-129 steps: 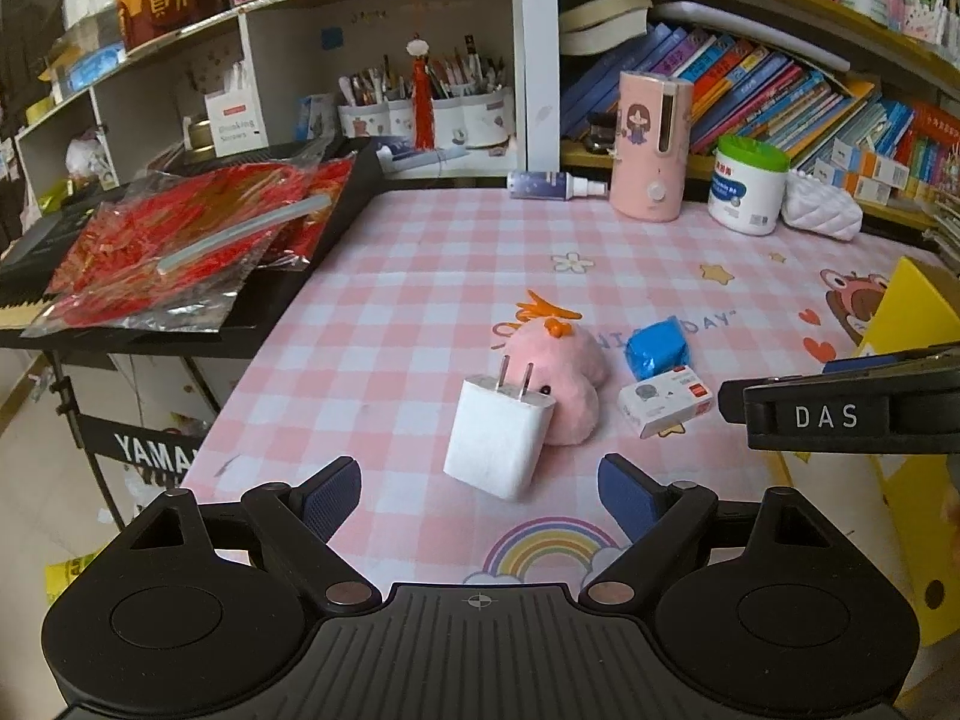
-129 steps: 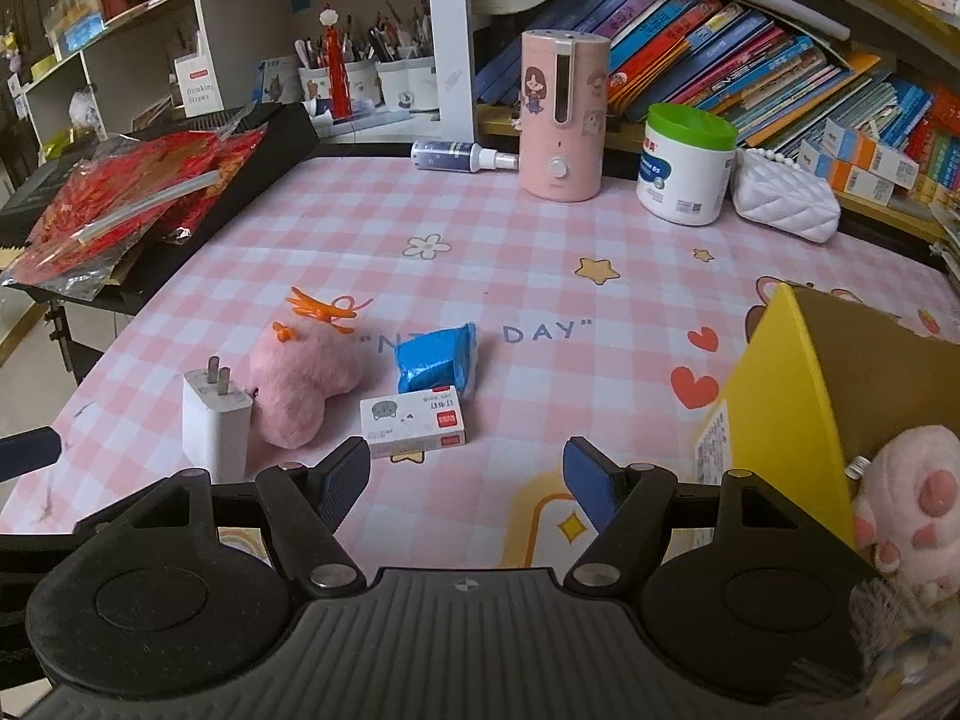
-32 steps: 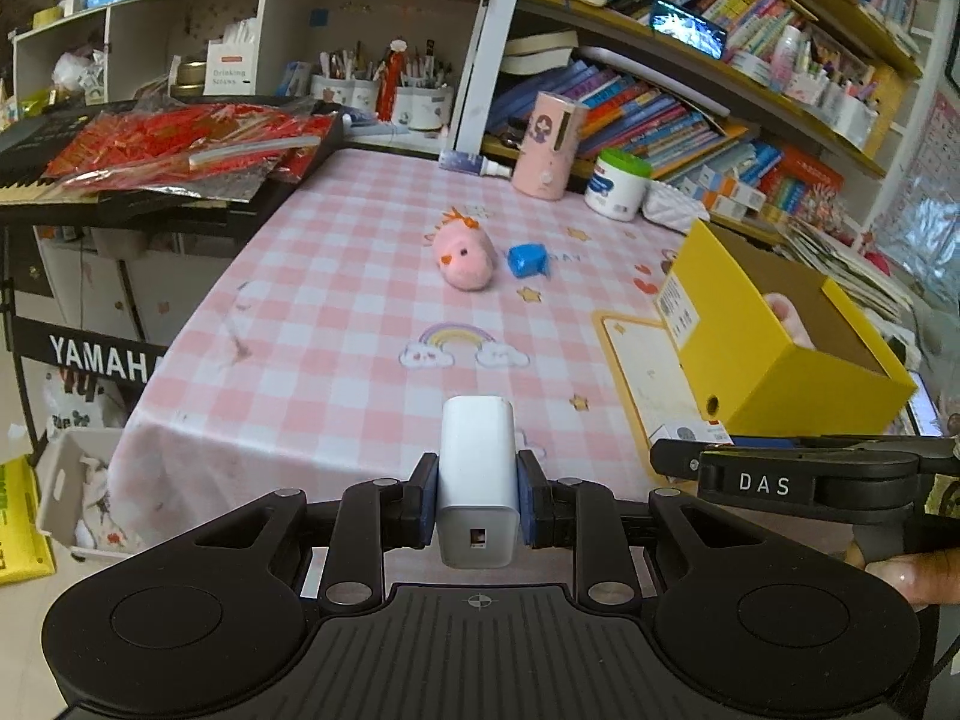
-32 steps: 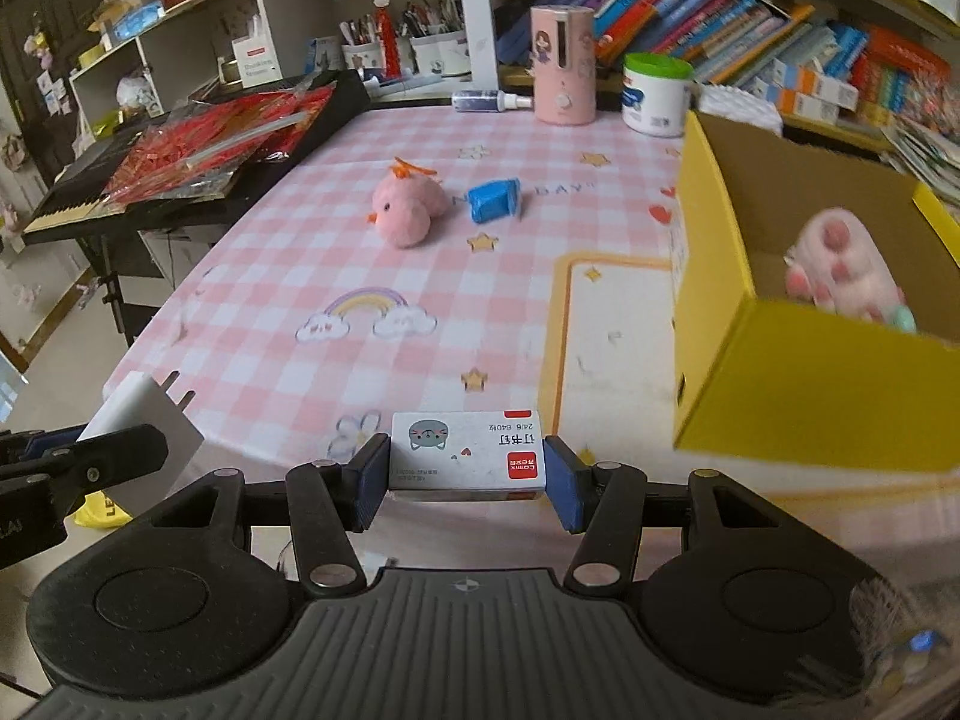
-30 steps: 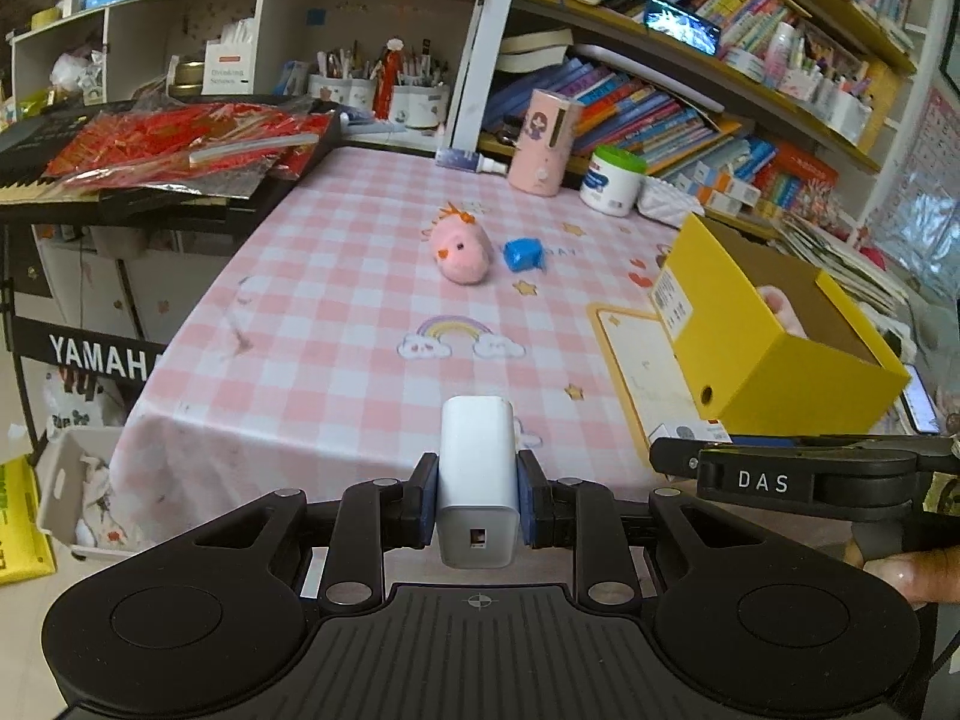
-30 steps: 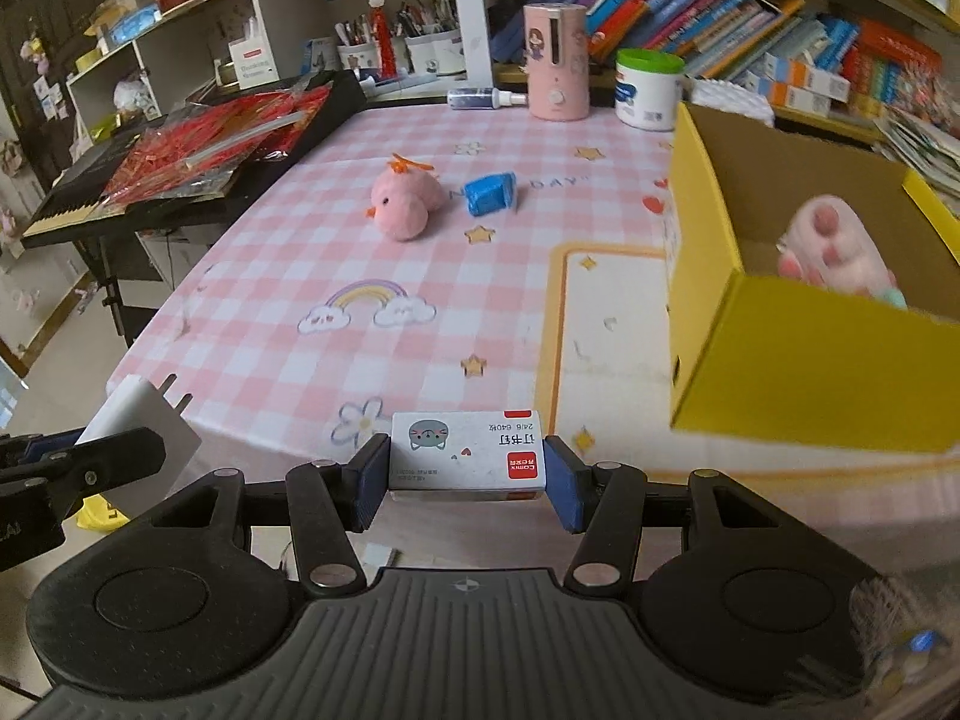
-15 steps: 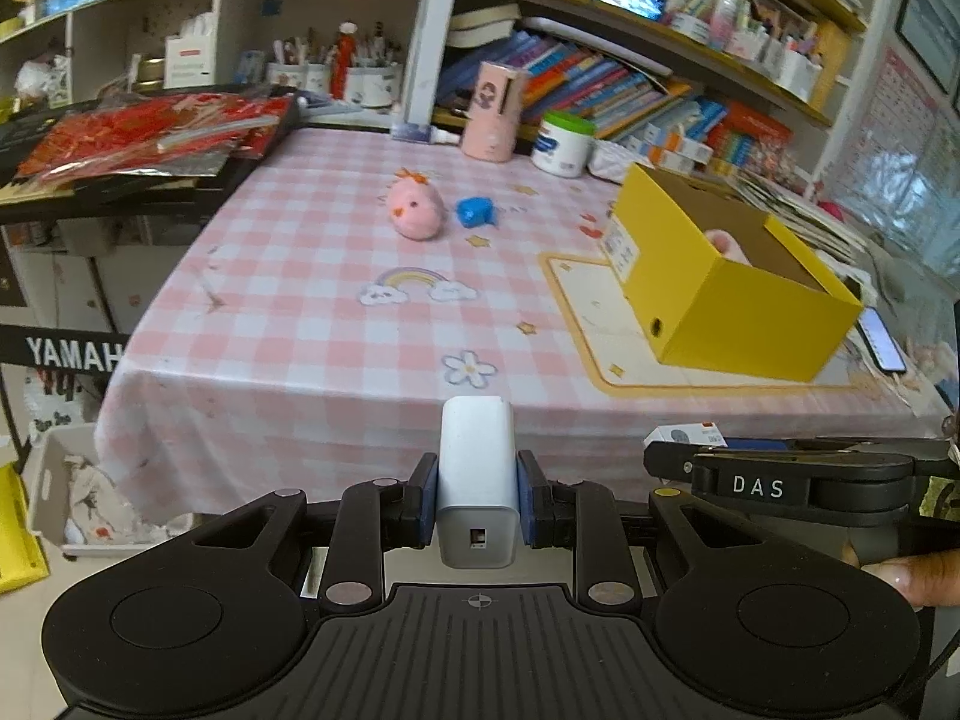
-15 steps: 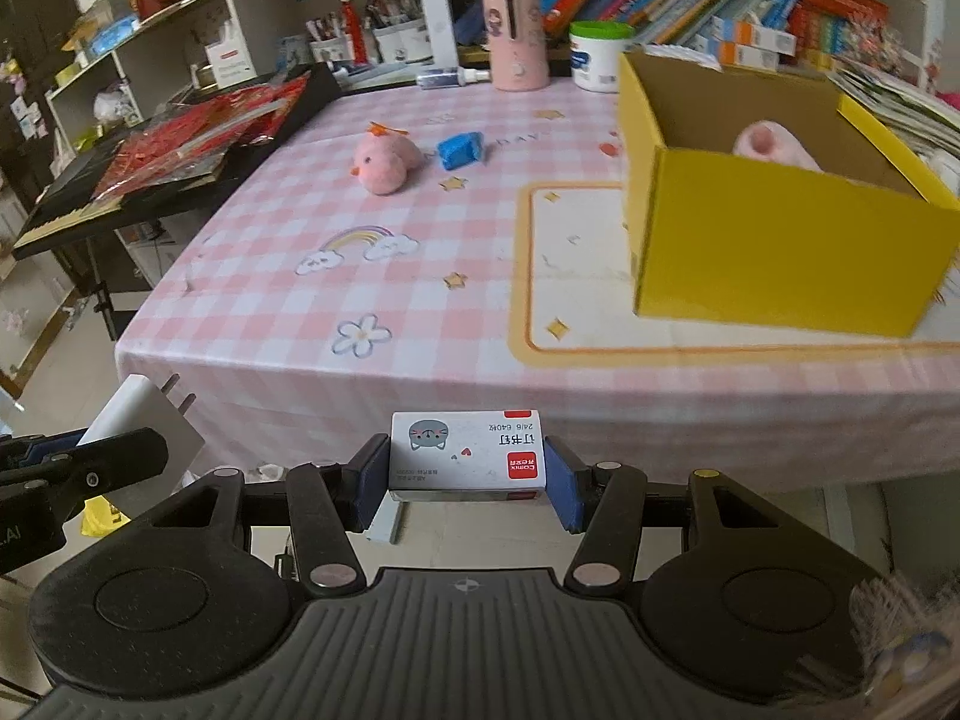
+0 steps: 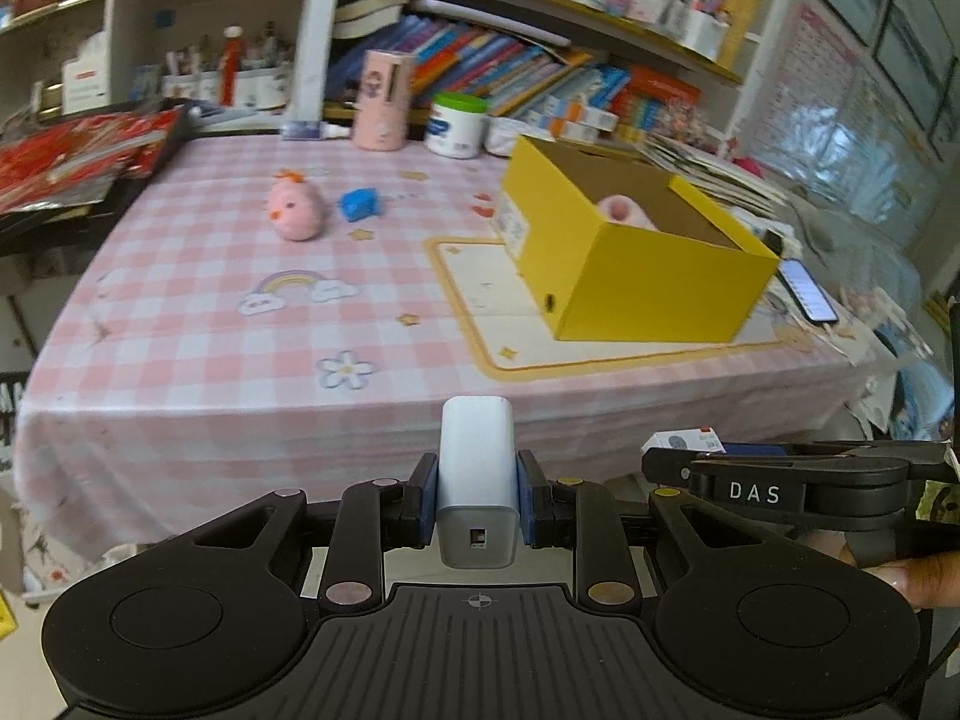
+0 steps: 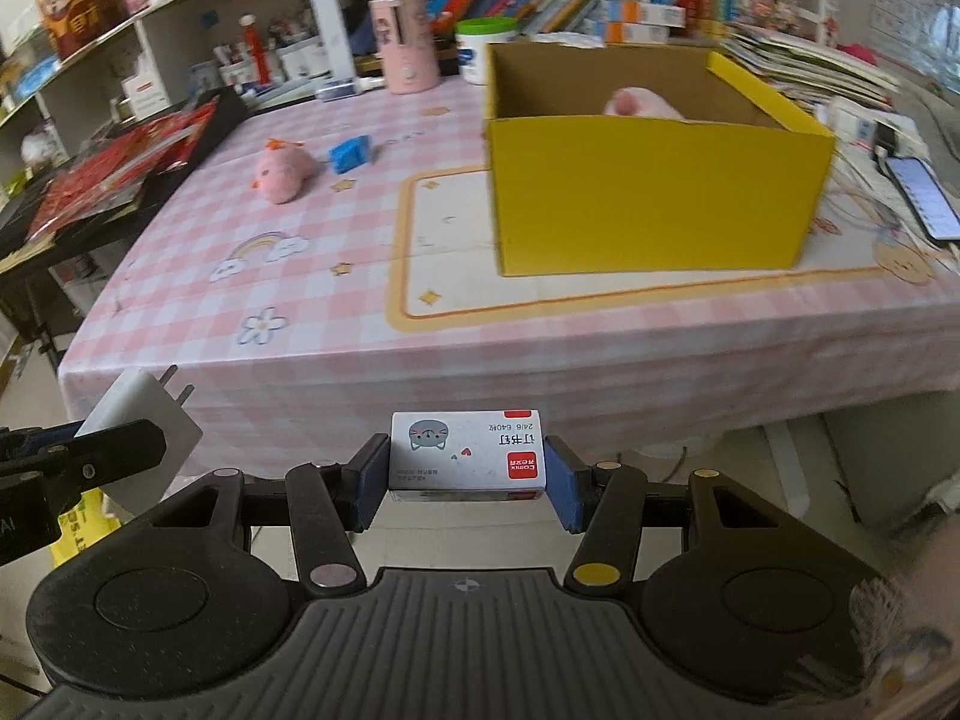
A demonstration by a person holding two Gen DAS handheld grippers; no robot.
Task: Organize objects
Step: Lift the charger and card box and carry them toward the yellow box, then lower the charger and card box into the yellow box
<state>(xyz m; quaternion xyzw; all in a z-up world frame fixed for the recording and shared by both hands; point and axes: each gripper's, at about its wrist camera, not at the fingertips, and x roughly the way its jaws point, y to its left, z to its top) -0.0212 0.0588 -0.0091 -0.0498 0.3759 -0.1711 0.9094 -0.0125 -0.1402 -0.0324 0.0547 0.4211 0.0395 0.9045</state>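
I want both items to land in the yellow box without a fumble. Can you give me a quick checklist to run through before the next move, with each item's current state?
1. Left gripper shut on the white charger, pads on both sides: ok.
2. Right gripper shut on the small staple box, held level: ok.
3. Yellow box open on top, with free room beside the pink plush toy inside: ok.
4. Grippers over the yellow box: not ok, both hang off the near edge of the table.
5. Charger's prongs clear of the right gripper: ok.
6. Pink chick toy and blue packet out of the path: ok.
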